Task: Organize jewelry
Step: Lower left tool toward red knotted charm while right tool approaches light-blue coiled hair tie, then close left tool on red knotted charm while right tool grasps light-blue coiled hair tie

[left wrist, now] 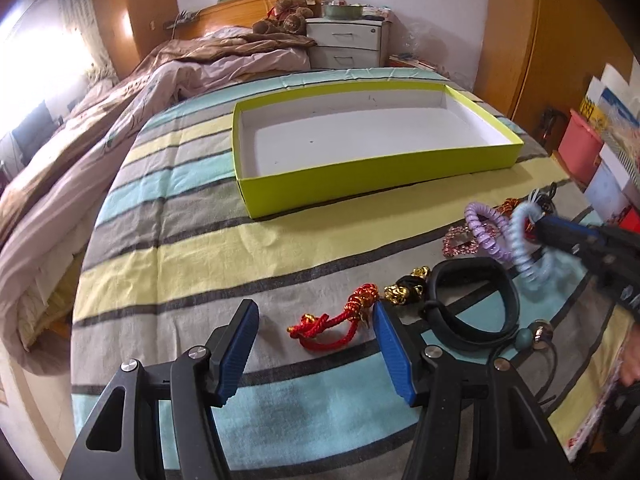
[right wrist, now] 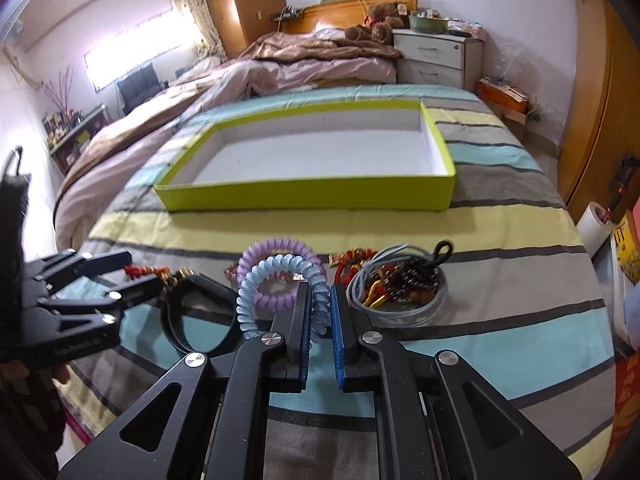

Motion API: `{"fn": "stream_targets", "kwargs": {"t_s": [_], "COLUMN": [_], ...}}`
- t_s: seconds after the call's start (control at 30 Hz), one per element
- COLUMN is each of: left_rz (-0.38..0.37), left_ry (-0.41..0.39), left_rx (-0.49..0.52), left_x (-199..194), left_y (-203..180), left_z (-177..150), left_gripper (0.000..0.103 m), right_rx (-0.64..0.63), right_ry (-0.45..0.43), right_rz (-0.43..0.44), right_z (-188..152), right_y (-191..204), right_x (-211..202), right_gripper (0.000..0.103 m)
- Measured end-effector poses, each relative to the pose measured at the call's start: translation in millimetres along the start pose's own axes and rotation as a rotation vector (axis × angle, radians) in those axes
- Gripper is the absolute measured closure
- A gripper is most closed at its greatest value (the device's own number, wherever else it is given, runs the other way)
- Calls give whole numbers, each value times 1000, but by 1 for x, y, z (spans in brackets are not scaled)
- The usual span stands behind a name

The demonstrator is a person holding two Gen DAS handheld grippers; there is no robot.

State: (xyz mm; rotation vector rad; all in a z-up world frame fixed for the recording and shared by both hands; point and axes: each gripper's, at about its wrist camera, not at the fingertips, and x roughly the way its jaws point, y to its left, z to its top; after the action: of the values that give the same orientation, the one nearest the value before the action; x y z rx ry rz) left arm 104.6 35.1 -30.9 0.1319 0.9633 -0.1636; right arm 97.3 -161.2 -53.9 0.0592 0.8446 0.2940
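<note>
Right gripper (right wrist: 320, 320) pinches the pale blue coil bracelet (right wrist: 256, 280), lifted just above the striped bed (right wrist: 500, 344). Left gripper (left wrist: 316, 344) hangs spread wide over the red knotted cord (left wrist: 332, 320); the green tray (right wrist: 304, 194) lies beyond.

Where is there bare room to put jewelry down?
Inside the green box the white floor is bare. So is the striped bedcover left of the red cord. The black band and coil bracelets crowd the right.

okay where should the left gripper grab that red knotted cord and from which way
Grip the red knotted cord across its doubled strands mid-length, coming down from above with the left gripper. It lies flat on the bedspread; the strands are narrow, the knot end lumpier.
</note>
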Motion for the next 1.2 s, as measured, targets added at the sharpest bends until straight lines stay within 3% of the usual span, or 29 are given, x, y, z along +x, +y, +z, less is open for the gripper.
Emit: {"fn": "stream_targets", "kwargs": {"t_s": [0.2, 0.37, 0.67, 0.73, 1.2], "left_rz": [29, 0, -56, -69, -98], "left_ry": [-9, 3, 8, 7, -70], "left_rx": [55, 41, 41, 40, -18], "left_x": [3, 7, 4, 2, -29], "left_y": [-6, -5, -12, -13, -2], "left_z": [6, 10, 8, 9, 39], "left_gripper": [44, 47, 77, 89, 90], "right_rx": [22, 32, 35, 37, 42], "right_ry": [-39, -49, -61, -67, -96], "right_rz": [15, 27, 33, 30, 27], "right_z": [6, 10, 13, 15, 40], "right_y": [-2, -2, -3, -4, -17], "right_x": [-15, -18, -22, -23, -27], "right_gripper": [93, 93, 93, 93, 93]}}
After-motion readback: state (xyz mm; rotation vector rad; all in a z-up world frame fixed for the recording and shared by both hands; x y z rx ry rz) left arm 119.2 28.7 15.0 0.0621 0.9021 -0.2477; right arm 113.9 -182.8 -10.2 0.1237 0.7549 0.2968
